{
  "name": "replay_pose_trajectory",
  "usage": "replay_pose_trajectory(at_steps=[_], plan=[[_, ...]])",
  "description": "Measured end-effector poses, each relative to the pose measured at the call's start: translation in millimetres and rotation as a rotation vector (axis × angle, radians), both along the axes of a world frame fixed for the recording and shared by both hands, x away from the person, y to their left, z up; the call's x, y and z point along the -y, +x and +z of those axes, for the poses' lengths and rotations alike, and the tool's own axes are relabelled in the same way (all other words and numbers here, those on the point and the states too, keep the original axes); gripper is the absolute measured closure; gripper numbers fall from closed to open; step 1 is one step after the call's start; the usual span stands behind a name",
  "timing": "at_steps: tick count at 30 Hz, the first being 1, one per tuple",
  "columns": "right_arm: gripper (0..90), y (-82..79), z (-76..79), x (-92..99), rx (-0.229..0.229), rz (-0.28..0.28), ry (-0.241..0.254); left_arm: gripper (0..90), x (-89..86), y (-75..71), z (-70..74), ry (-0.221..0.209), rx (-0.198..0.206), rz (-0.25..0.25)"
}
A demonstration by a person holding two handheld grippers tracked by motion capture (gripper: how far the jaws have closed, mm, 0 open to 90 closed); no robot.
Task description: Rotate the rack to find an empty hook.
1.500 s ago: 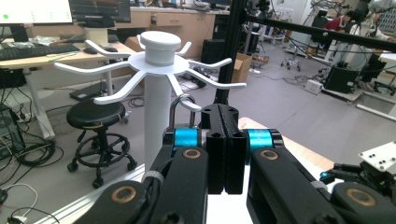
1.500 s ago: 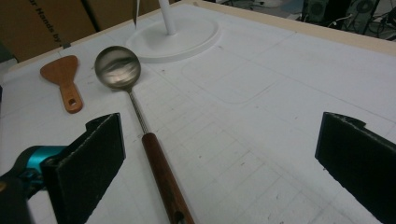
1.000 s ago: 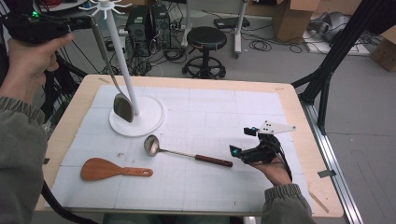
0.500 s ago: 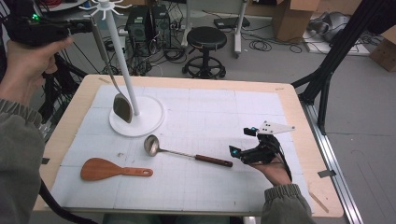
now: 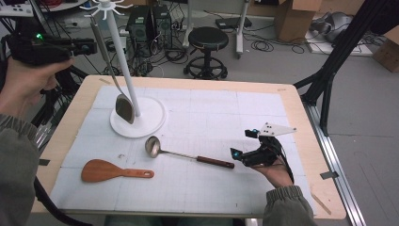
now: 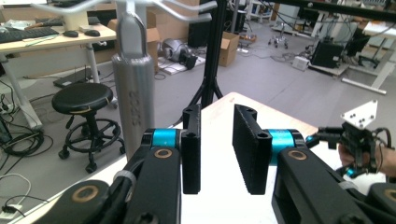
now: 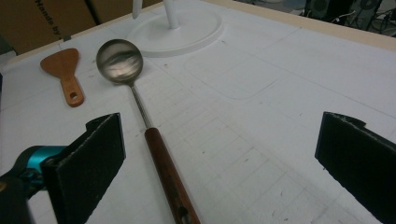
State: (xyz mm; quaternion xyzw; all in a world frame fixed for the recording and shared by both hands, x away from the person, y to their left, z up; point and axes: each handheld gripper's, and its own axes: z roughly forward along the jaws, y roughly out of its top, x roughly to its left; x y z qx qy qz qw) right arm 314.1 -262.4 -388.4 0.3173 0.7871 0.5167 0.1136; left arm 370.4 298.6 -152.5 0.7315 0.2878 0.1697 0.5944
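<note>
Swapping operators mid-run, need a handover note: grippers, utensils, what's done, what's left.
Left gripper: open, jaws have just been opening, nothing between them, raised beside the hung turner's handle.
Right gripper: open, low over the table, ladle handle between its jaws, ungripped.
Things: flat steel turner hangs from a hook of the white rack stand. Steel ladle with brown handle and wooden spatula lie on the table.
Done: turner hung.
Left, probably: ladle, then spatula.
</note>
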Motion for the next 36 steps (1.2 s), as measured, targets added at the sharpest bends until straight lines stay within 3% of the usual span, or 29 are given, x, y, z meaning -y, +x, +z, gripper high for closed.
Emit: replay_pose_trajectory(at_steps=[5, 24, 36], plan=[[0.7, -0.5, -0.4, 0.0, -0.006, 0.008, -0.005, 66.4, 0.2, -4.3, -10.5, -0.008, -0.003, -0.012], [0.7, -3.4, -1.5, -1.7, -0.025, 0.041, -0.02, 49.3, 10.2, -23.2, -48.8, 0.038, -0.001, -0.07], [0.8, -4.8, -2.8, -5.4, -0.039, 0.067, -0.04, 37.5, 13.0, -33.0, -73.6, 0.039, -0.007, -0.078]])
